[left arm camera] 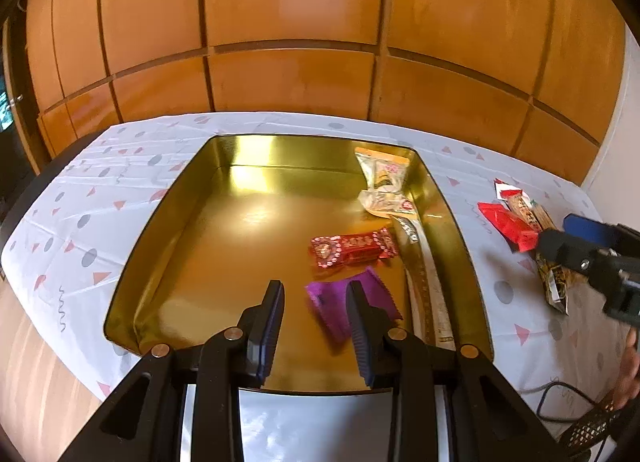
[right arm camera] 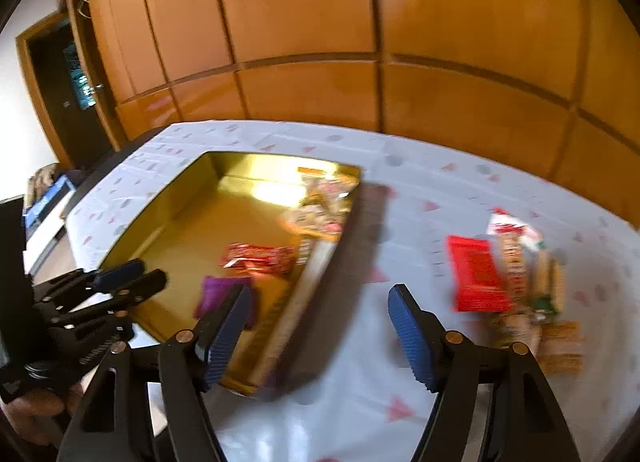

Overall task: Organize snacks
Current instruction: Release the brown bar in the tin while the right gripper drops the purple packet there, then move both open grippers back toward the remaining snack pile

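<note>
Nearest, the left gripper [left arm camera: 316,302] hangs over the near end of the gold tin [left arm camera: 160,222], jaws narrowly parted with nothing between them; the purple packet [left arm camera: 332,298] lies on the tin floor just beyond, partly hidden behind the right finger and not pinched. The right gripper [right arm camera: 318,326] stands well open and empty above the tablecloth [right arm camera: 360,382], just off the tin's right wall, its left pad overlapping the tin's near corner in view. Inside the tin, past the purple packet, a red patterned wrapper [left arm camera: 354,248] lies flat; its print is too small to read. Along the tin's right wall runs a long pale stick pack [left arm camera: 424,282] with dark lettering I cannot make out. At the far right corner of the tin sit two clear-and-orange pouches [left arm camera: 382,178], labels unreadable. Right of the tin, on the cloth, a loose heap: a plain red packet [right arm camera: 476,278], a red-and-white stick [right arm camera: 510,246] and brownish bars [right arm camera: 548,286], blurred, no writing legible. Beyond the tin, wooden cabinet panels [left arm camera: 292,22].
</note>
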